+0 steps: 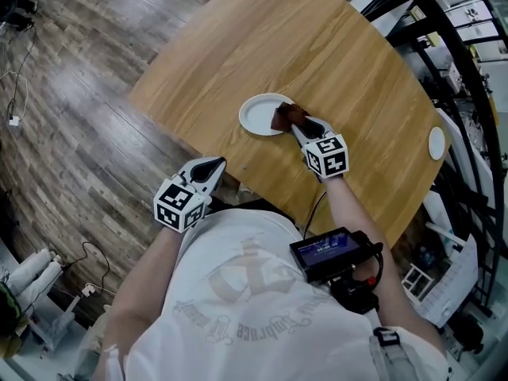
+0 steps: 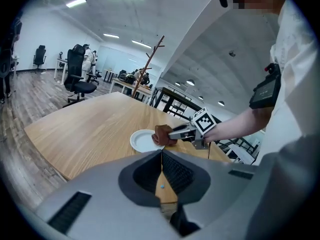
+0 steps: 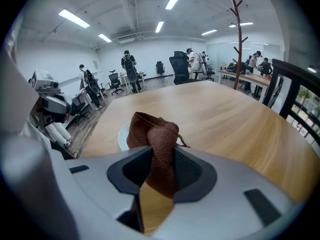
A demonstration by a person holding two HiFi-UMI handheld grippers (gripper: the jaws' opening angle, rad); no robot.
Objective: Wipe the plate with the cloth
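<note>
A white plate lies on the round wooden table near its front edge. My right gripper is shut on a brown cloth, which hangs over the plate's right rim. In the right gripper view the cloth is bunched between the jaws and hides most of the plate. My left gripper hovers off the table's near edge, shut with nothing in it. The left gripper view shows the plate, the cloth and the right gripper from the side.
A small white disc lies near the table's right edge. Black metal railing runs along the right. Wooden floor lies to the left, with office chairs and a coat stand farther off. People stand in the background.
</note>
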